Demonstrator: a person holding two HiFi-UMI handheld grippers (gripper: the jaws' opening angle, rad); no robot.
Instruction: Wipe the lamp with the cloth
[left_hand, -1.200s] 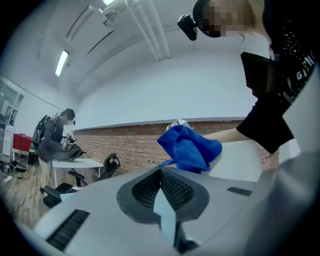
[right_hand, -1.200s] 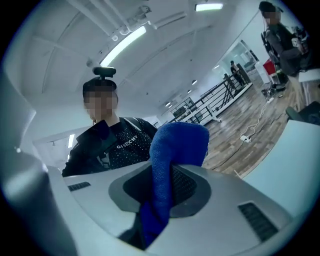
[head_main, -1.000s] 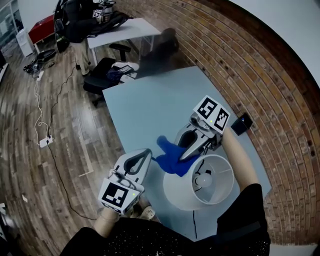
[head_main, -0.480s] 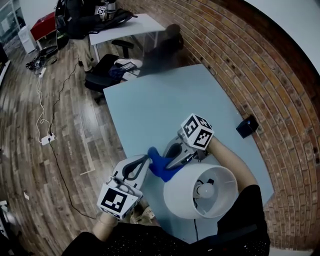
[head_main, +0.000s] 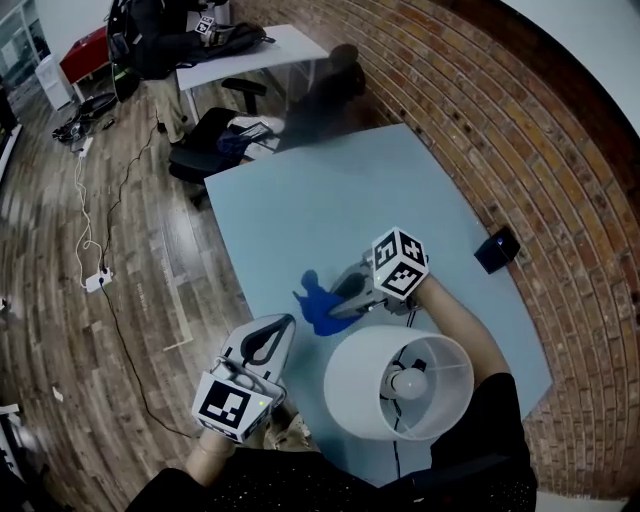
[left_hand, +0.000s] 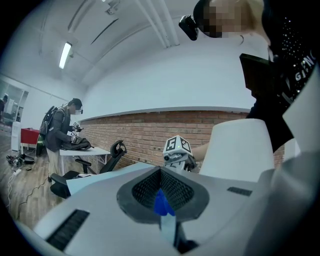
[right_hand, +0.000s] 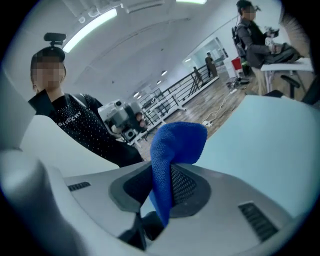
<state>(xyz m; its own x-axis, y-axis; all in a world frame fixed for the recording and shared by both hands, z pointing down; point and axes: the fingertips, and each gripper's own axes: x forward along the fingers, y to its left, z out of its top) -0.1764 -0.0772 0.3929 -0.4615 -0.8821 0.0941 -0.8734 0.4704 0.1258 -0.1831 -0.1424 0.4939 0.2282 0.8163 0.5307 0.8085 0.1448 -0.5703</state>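
- The right hand-held gripper (head_main: 343, 300) is clamped shut on the blue cloth (head_main: 316, 306). The cloth is pinched between the jaws, and its free end is folded up and over past the jaw tips.
- The left hand-held gripper (head_main: 284, 327) is seen with its jaws brought together and nothing held. Only a sliver of the cloth is glimpsed beyond them.
- The white-shaded lamp (head_main: 358, 392) is set on the pale blue bench (head_main: 300, 210), at the bench's end nearest the person.
- The lamp's open mouth is turned up towards the head camera, and the bulb (head_main: 405, 382) is seen inside. Its long axis is therefore read as roughly upright.
- The cloth is held just beyond the lamp, on its far left side and close to the rim. Whether it touches the rim cannot be told.
- The left hand-held gripper is held to the left of the lamp, with its tips pointed towards the cloth.
- A small black box (head_main: 497, 250) is seen on the bench, well beyond the lamp to its right, by the brick wall (head_main: 520, 130).
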